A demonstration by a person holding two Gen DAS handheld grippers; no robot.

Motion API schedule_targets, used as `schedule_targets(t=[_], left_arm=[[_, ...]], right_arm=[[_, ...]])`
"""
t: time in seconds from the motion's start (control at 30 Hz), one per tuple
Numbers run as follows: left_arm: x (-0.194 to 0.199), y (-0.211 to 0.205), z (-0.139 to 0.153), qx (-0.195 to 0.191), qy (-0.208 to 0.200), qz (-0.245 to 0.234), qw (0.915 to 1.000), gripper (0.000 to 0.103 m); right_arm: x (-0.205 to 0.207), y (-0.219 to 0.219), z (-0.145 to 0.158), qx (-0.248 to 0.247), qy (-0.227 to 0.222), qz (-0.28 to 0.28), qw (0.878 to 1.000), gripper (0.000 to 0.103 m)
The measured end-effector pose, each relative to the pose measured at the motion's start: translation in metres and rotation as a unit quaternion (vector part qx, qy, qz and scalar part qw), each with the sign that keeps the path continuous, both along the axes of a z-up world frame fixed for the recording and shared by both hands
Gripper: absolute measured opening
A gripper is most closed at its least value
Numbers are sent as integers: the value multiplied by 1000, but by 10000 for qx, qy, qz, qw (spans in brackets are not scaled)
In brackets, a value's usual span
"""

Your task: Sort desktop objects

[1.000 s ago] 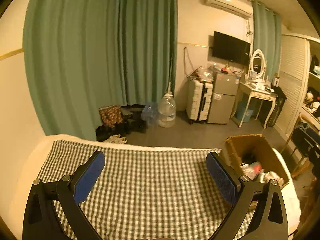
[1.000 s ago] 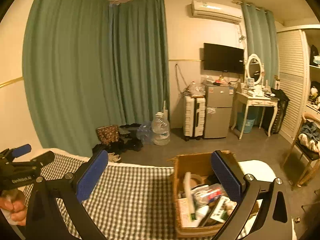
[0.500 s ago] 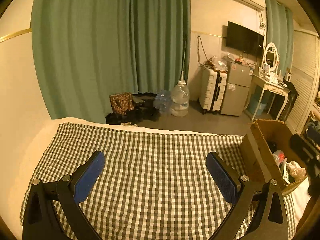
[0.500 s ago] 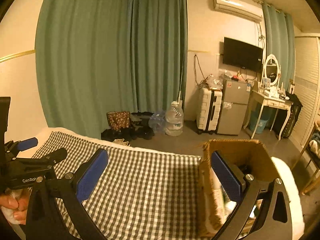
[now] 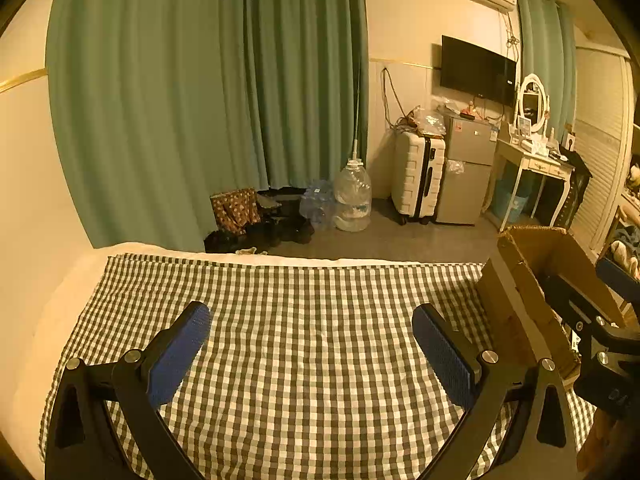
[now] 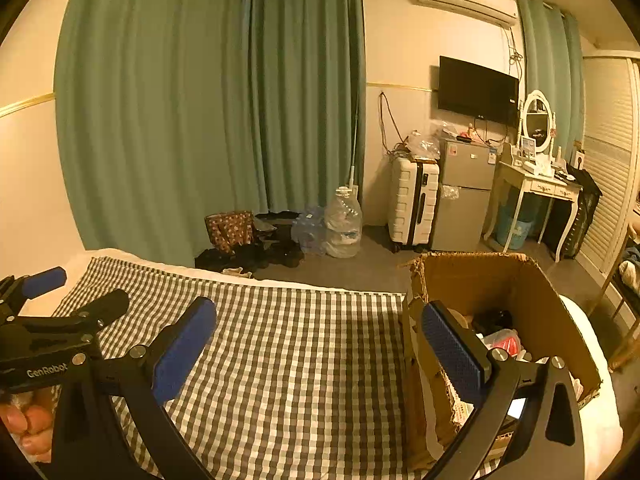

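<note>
both grippers, left and right, hung spread wide and empty over the checked cloth. the cardboard box of objects stood at the cloth's right end, nearer the right gripper, just right of its fingers.

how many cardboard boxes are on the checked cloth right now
1. The cardboard box stands open at the right edge of the checked cloth, in front of the right gripper. No other box shows in either view.
</note>
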State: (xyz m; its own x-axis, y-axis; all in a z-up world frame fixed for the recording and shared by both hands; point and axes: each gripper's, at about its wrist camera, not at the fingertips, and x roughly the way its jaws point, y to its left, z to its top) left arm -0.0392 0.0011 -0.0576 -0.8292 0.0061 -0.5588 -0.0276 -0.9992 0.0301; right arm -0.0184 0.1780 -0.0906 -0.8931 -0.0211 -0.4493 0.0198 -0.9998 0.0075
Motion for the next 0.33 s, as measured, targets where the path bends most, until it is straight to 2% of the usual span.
schedule_targets(t=[0.33], left_arm=[[3,-10,-4,108,-16,109,9999,103]], right_arm=[[4,-15,-1,107,-14,81,9999,103]])
